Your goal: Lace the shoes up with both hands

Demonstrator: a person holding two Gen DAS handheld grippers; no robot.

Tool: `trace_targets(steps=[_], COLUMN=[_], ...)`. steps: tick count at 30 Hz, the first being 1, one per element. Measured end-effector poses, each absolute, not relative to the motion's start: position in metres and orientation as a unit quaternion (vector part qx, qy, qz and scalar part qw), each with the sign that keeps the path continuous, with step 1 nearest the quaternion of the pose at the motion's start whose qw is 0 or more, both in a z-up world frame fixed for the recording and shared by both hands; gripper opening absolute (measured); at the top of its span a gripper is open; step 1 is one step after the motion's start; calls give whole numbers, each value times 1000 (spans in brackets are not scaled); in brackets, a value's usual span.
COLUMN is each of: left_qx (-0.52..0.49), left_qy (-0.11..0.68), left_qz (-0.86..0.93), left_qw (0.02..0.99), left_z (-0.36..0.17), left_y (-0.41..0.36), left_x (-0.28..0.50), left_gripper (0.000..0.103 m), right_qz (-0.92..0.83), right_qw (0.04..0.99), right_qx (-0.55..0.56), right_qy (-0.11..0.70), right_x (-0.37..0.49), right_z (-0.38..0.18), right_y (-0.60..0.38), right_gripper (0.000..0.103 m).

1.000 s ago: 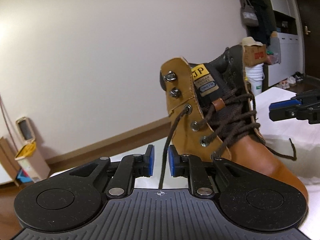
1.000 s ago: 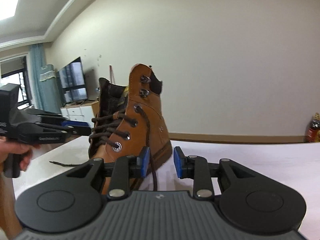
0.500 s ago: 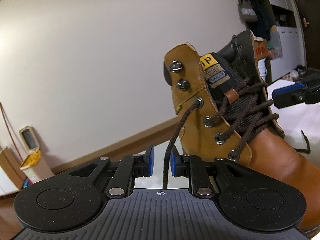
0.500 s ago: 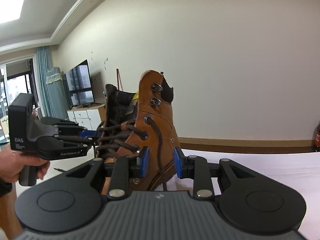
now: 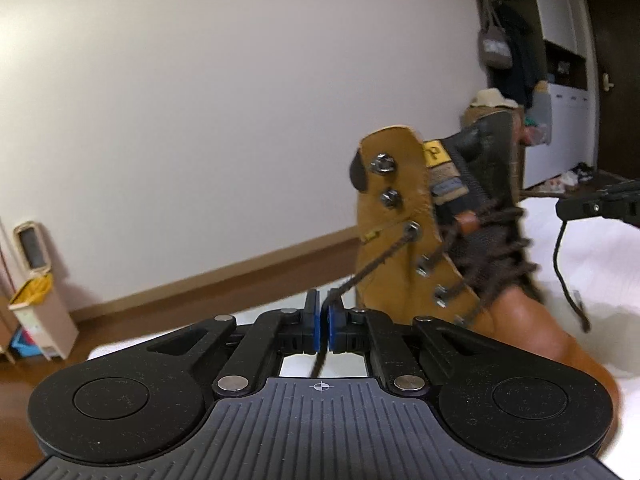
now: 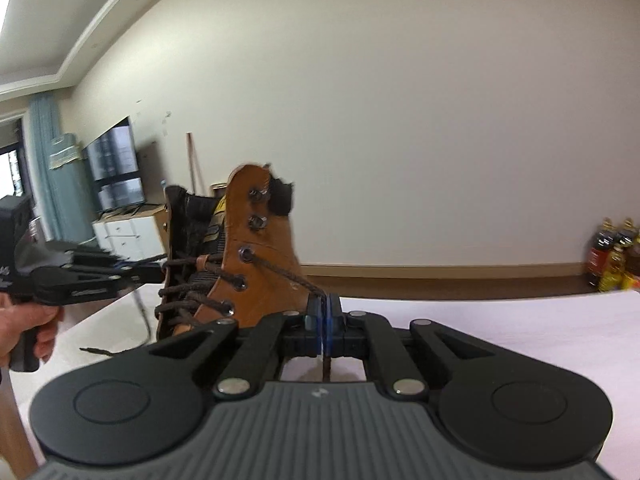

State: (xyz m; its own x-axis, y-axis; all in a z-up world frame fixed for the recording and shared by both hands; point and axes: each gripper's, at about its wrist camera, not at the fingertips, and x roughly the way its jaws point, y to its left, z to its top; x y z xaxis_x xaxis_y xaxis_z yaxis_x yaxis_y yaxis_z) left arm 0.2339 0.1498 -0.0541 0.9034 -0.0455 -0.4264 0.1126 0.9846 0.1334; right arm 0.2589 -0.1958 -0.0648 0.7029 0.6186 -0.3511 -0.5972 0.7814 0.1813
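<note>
Left wrist view: the left gripper (image 5: 323, 322) has its jaws just clamped shut on one brown lace end (image 5: 376, 266), blue pads pinching it. That lace runs taut up to the third eyelet on the tan boot (image 5: 404, 240), which stands upright on the white table (image 5: 592, 264) just past the jaws. Right wrist view shows the same deal on the boot's other side – the right gripper (image 6: 322, 322) has just snapped closed on the other lace end (image 6: 288, 274), also pulled taut from its eyelet. A hand (image 6: 24, 328) holds the left gripper's grip at the far left – the picture's a bit blurry there.
</note>
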Motion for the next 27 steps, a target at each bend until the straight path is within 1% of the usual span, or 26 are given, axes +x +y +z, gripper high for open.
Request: trace_targets(steps=[4,7,12,14,15,18,22,27], left_qx=[33,-17,-31,-35,-38,-47,-68,-95], left_qy=[228,233,240,241,240,238,237,231], left_qz=[-79,-113,-124,-123,-123,-121,-119,-103], left_qw=[970,966,962,962,962,962,962,963], left_z=[-62,-64,-69,-70,-70,-72,-80,-89], left_y=[141,135,122,111,110,106,103,100], left_x=[220,213,220,229,227,219,187,152], left_gripper=[3,4,5,6,7,8,10,11], right_qz=[366,410,449,442,438,424,406,374], right_qw=[897,864,834,829,830,841,848,854], right_qx=[59,113,154,179,182,177,195,246], right_qy=[239,268,281,292,293,285,279,266], right_x=[245,238,233,239,238,228,208,170], right_z=[-77,-83,-82,-84,-84,-81,-82,-97], right_y=[-183,-169,-145,-151,-157,-170,-187,-213], right_gripper=[3,3,4,13,15,16,21,25])
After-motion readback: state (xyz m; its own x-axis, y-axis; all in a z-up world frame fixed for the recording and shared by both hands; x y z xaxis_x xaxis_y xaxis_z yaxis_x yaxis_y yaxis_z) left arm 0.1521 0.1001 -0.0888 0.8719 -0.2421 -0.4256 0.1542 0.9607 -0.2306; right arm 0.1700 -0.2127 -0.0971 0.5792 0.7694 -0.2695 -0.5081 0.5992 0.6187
